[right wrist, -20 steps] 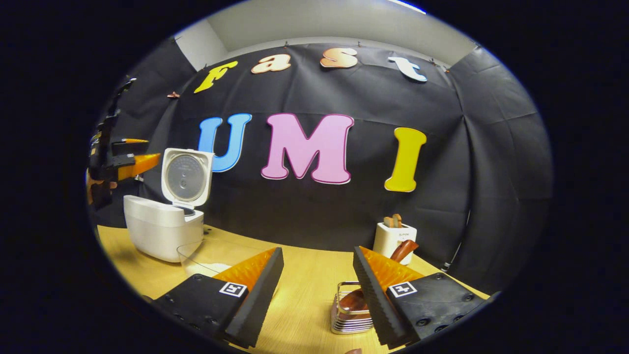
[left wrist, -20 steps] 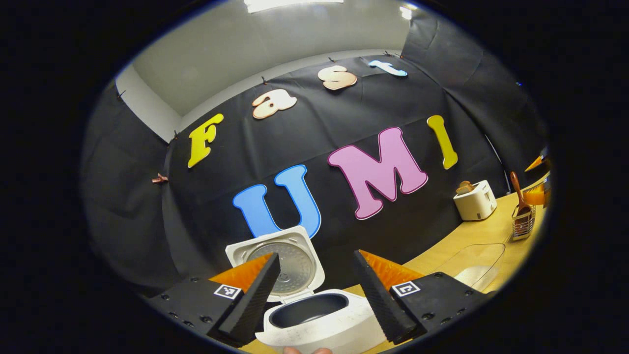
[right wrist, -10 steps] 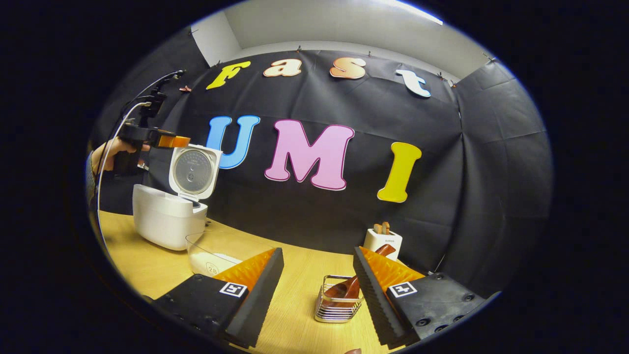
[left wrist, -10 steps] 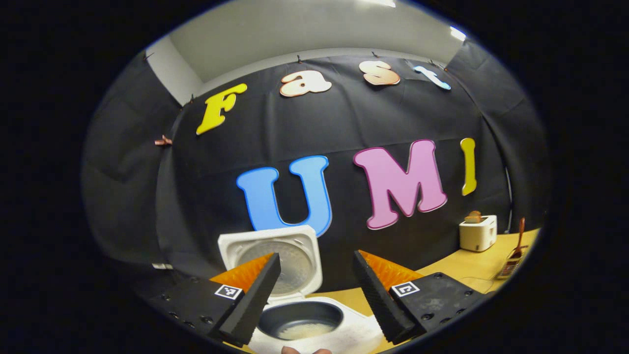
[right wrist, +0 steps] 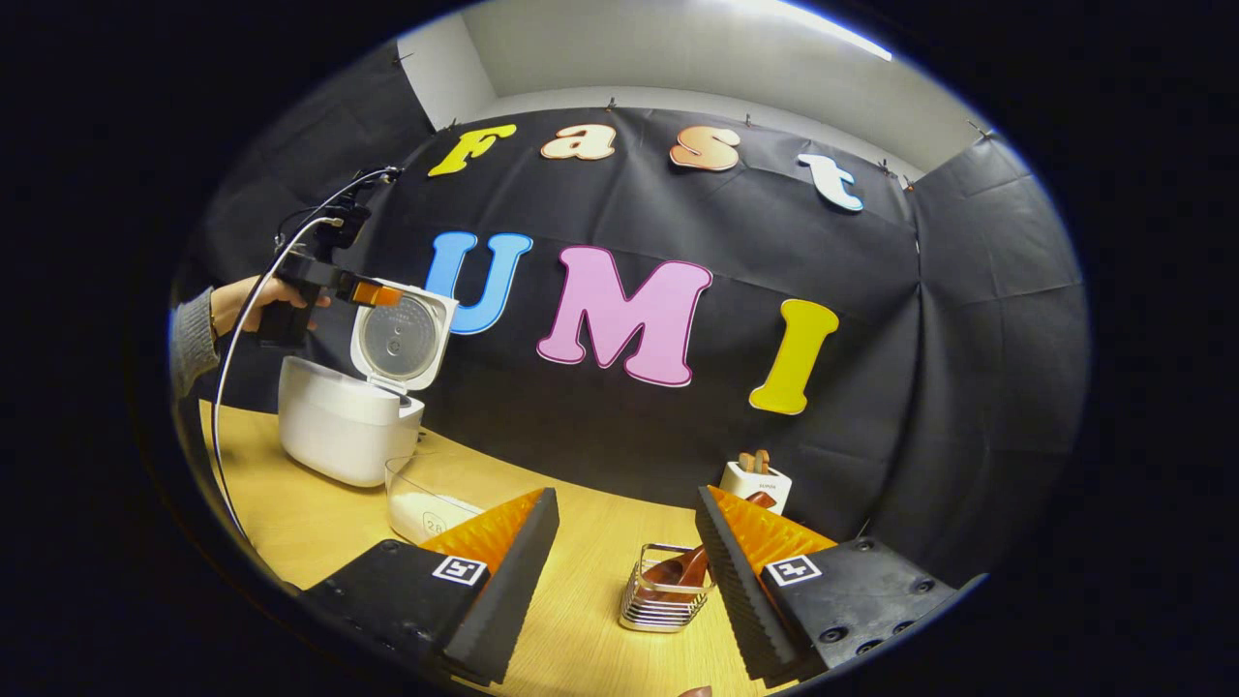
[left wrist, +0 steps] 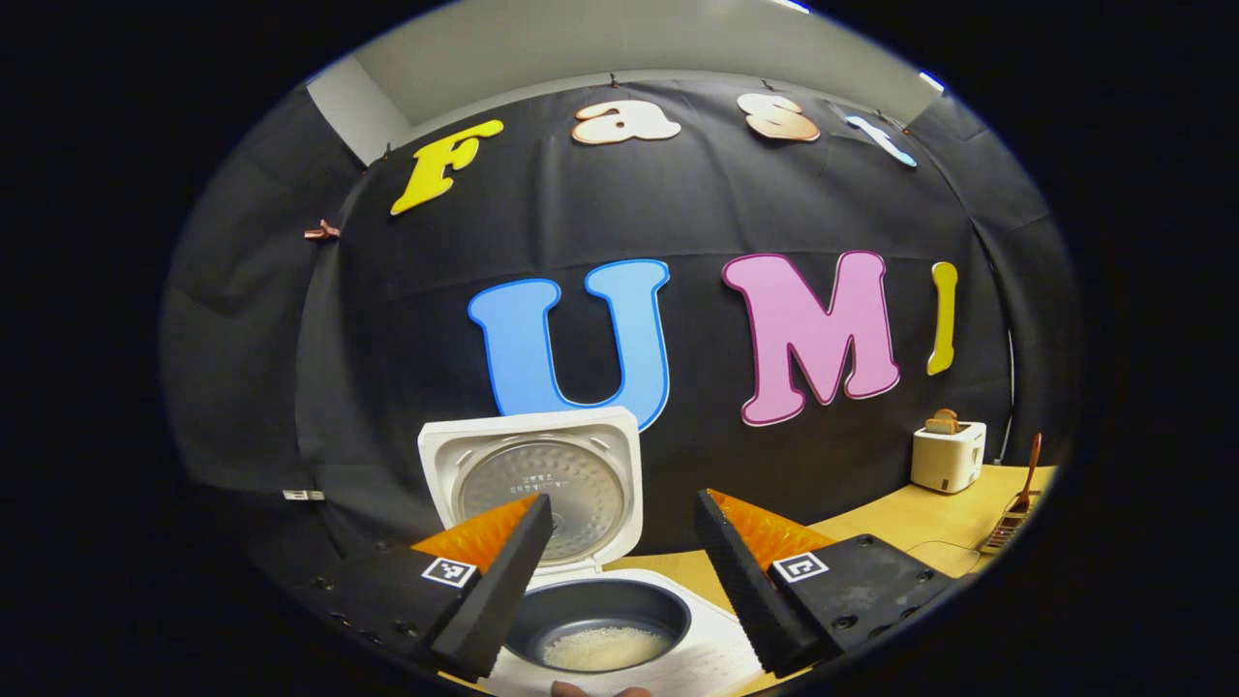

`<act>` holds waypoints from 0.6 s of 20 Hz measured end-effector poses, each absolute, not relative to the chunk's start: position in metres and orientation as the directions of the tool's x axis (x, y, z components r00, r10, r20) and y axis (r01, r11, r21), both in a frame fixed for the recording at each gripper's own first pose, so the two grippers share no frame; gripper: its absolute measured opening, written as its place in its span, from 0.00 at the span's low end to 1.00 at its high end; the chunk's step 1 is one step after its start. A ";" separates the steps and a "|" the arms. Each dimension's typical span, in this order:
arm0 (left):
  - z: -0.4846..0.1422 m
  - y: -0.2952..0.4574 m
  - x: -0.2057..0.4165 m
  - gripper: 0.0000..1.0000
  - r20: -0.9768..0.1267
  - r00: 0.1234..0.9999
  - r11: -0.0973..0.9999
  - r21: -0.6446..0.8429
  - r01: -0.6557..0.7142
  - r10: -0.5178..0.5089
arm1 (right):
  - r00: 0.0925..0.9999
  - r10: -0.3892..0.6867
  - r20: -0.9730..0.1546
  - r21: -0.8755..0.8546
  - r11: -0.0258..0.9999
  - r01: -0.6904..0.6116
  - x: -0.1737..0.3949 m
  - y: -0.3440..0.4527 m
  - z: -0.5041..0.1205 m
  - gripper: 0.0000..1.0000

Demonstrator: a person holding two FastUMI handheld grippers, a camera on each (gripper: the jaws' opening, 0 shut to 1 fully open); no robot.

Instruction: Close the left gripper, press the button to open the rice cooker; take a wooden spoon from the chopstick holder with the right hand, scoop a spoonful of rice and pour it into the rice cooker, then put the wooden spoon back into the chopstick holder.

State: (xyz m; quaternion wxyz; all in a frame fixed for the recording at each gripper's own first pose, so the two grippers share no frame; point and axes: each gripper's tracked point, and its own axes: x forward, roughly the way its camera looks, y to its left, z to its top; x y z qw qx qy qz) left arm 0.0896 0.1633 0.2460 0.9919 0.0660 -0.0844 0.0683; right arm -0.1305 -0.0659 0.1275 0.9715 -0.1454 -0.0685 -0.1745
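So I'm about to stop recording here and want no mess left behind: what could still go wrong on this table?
The rice cooker lid stands open with the left gripper hovering beside it; a careless pull back could knock it. The wooden spoon leans tilted in the chopstick holder, close to the right gripper fingers, so a sideways move might tip the holder. The clear rice container sits near the cooker and could get bumped.

A staged recording booth: black cloth wall behind a wooden bench holding a rice cooker and toaster.
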 end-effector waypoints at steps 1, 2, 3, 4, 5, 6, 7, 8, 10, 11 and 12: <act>0.247 0.171 0.093 0.95 0.183 0.974 0.978 0.130 -0.162 0.137 | 0.929 -0.323 0.181 -0.257 0.896 0.362 -0.130 -0.067 0.127 0.88; 0.245 0.178 0.098 0.95 0.176 0.973 0.975 0.143 -0.172 0.146 | 0.929 -0.324 0.179 -0.253 0.898 0.361 -0.129 -0.068 0.127 0.89; 0.238 0.182 0.101 0.95 0.152 0.977 0.977 0.131 -0.168 0.148 | 0.929 -0.327 0.175 -0.246 0.899 0.363 -0.130 -0.067 0.127 0.88; 0.235 0.185 0.106 0.95 0.138 0.980 0.983 0.098 -0.157 0.143 | 0.929 -0.328 0.173 -0.237 0.901 0.363 -0.130 -0.067 0.126 0.88; 0.233 0.188 0.109 0.95 0.130 0.982 0.987 0.067 -0.147 0.137 | 0.929 -0.330 0.170 -0.230 0.903 0.363 -0.130 -0.066 0.126 0.88; 0.234 0.195 0.112 0.95 0.123 0.982 0.988 0.036 -0.148 0.143 | 0.929 -0.330 0.170 -0.228 0.903 0.363 -0.131 -0.065 0.126 0.88; 0.238 0.202 0.116 0.95 0.123 0.981 0.989 0.009 -0.150 0.148 | 0.927 -0.335 0.170 -0.233 0.900 0.368 -0.133 -0.066 0.126 0.89; 0.243 0.207 0.119 0.96 0.141 0.978 0.988 -0.001 -0.154 0.152 | 0.925 -0.340 0.170 -0.239 0.896 0.374 -0.135 -0.067 0.126 0.89; 0.257 0.220 0.129 0.95 0.170 0.969 0.979 0.061 -0.194 0.182 | 0.923 -0.344 0.169 -0.245 0.893 0.378 -0.136 -0.065 0.124 0.89; 0.260 0.221 0.135 0.95 0.163 0.971 0.977 0.091 -0.192 0.176 | 0.923 -0.347 0.166 -0.243 0.893 0.379 -0.137 -0.066 0.123 0.89; 0.263 0.221 0.143 0.95 0.157 0.973 0.977 0.105 -0.184 0.167 | 0.922 -0.351 0.162 -0.240 0.893 0.382 -0.136 -0.066 0.121 0.89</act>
